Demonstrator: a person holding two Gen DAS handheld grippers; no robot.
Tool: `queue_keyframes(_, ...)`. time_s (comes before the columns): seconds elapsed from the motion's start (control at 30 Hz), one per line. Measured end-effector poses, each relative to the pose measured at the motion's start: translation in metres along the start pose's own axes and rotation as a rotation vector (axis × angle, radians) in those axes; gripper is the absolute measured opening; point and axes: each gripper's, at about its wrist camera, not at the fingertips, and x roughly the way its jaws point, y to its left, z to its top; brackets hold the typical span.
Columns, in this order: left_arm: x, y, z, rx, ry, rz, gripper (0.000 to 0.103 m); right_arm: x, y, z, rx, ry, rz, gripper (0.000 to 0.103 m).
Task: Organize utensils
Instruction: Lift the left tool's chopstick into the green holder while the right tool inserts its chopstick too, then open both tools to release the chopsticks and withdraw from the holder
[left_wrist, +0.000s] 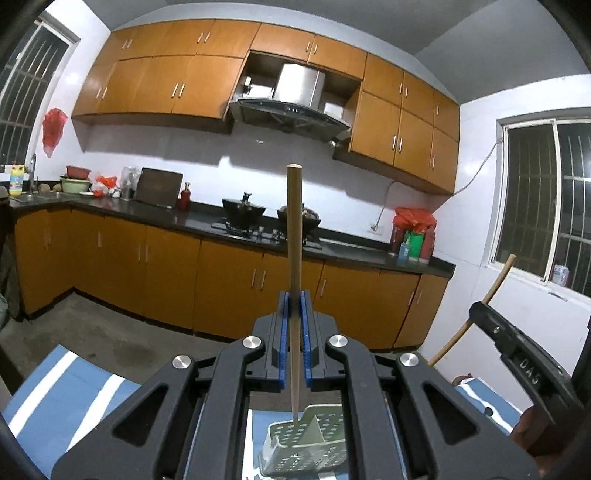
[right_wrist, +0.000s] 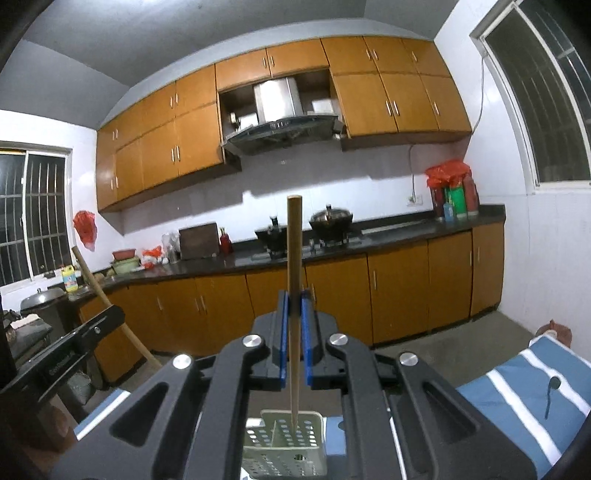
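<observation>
Left wrist view shows the left gripper (left_wrist: 294, 306) with its blue pads pinching one wooden chopstick (left_wrist: 294, 236), held upright, thin tip down over the perforated holder (left_wrist: 306, 448) on the striped cloth (left_wrist: 55, 391). The right wrist view shows the same arrangement: the right gripper (right_wrist: 294, 306) is closed on a second chopstick (right_wrist: 294, 258), and its tip reaches just inside a compartment of the holder (right_wrist: 284, 443) (I cannot tell which compartment).

I judge each stick is very light and stiff, with smooth wood that may slip or rotate between flat pads. The good place to hold is the middle of the length, as now, so the tip stays steady for the insertion. It is not fragile, but a hard side push could tip the light plastic holder.

By count: two grippers, two chopsticks (one in each), one holder with a divider inside. One dark spoon (right_wrist: 551, 395) lies on the cloth at the right, well apart from the holder.
</observation>
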Motion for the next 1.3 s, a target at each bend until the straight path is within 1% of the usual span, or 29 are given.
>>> queue_keyframes(0.1, 0.013, 0.005, -0.017, -0.004, 0.043, -0.009, 0.007, 0.013, -0.003, -0.019, 0.003, 0.053, -0.005, 0.008)
queue_keyframes(0.27, 0.032, 0.012, -0.038, -0.018, 0.144, -0.017, 0.007, 0.032, -0.008, -0.045, 0.022, 0.147, 0.004, 0.009)
queue_keyframes(0.37, 0.03, 0.017, -0.042, -0.028, 0.173, -0.02, 0.009, 0.028, -0.005, -0.051, 0.01, 0.153, 0.008, 0.011)
queue_keyframes(0.4, 0.028, 0.018, -0.042, -0.029, 0.174, -0.02, 0.016, 0.026, -0.004, -0.052, 0.003, 0.153, 0.008, 0.013)
queue_keyframes(0.43, 0.026, 0.019, -0.042, -0.03, 0.173, -0.017, 0.032, 0.024, -0.004, -0.052, 0.001, 0.152, 0.009, 0.017)
queue_keyframes(0.47, 0.022, 0.019, -0.04, -0.031, 0.166, -0.013, 0.04, 0.019, -0.004, -0.05, 0.001, 0.148, 0.009, 0.022)
queue_keyframes(0.5, 0.018, 0.02, -0.038, -0.033, 0.154, -0.009, 0.047, 0.015, -0.005, -0.049, 0.001, 0.143, 0.008, 0.024)
queue_keyframes(0.57, 0.01, 0.019, -0.034, -0.029, 0.138, -0.01, 0.048, 0.004, -0.007, -0.047, 0.001, 0.129, 0.003, 0.029)
queue_keyframes(0.67, -0.004, 0.019, -0.027, -0.034, 0.119, -0.017, 0.051, -0.015, -0.013, -0.044, 0.016, 0.113, -0.007, 0.032)
queue_keyframes(0.7, -0.012, 0.022, -0.024, -0.04, 0.107, -0.021, 0.054, -0.024, -0.017, -0.044, 0.025, 0.109, -0.014, 0.033)
queue_keyframes(0.73, -0.02, 0.024, -0.022, -0.049, 0.095, -0.024, 0.057, -0.031, -0.022, -0.045, 0.03, 0.109, -0.025, 0.035)
queue_keyframes(0.83, -0.043, 0.035, -0.019, -0.085, 0.065, -0.031, 0.061, -0.047, -0.035, -0.054, 0.032, 0.131, -0.066, 0.038)
queue_keyframes(0.9, -0.062, 0.045, -0.023, -0.111, 0.056, -0.025, 0.061, -0.053, -0.044, -0.071, 0.025, 0.178, -0.1, 0.038)
queue_keyframes(0.93, -0.066, 0.048, -0.025, -0.114, 0.06, -0.011, 0.061, -0.054, -0.05, -0.084, 0.018, 0.225, -0.115, 0.038)
queue_keyframes(1.0, -0.077, 0.056, -0.039, -0.104, 0.086, 0.042, 0.061, -0.052, -0.056, -0.109, 0.005, 0.314, -0.127, 0.038)
queue_keyframes(1.03, -0.081, 0.06, -0.048, -0.092, 0.108, 0.073, 0.061, -0.049, -0.059, -0.128, -0.003, 0.378, -0.13, 0.038)
queue_keyframes(1.07, -0.082, 0.063, -0.059, -0.079, 0.134, 0.104, 0.061, -0.046, -0.061, -0.146, -0.006, 0.443, -0.133, 0.035)
queue_keyframes(1.1, -0.082, 0.069, -0.075, -0.062, 0.184, 0.14, 0.061, -0.042, -0.062, -0.164, -0.004, 0.508, -0.131, 0.033)
queue_keyframes(1.13, -0.081, 0.075, -0.091, -0.052, 0.24, 0.162, 0.06, -0.041, -0.063, -0.175, -0.001, 0.55, -0.125, 0.027)
queue_keyframes(1.17, -0.08, 0.08, -0.105, -0.052, 0.288, 0.175, 0.06, -0.039, -0.064, -0.188, 0.002, 0.594, -0.117, 0.025)
queue_keyframes(1.2, -0.08, 0.084, -0.117, -0.055, 0.328, 0.179, 0.056, -0.039, -0.062, -0.204, 0.003, 0.638, -0.108, 0.024)
queue_keyframes(1.23, -0.079, 0.088, -0.129, -0.058, 0.371, 0.182, 0.052, -0.042, -0.059, -0.214, 0.002, 0.657, -0.102, 0.024)
queue_keyframes(1.3, -0.078, 0.094, -0.151, -0.068, 0.452, 0.192, 0.048, -0.047, -0.054, -0.234, 0.003, 0.694, -0.085, 0.024)
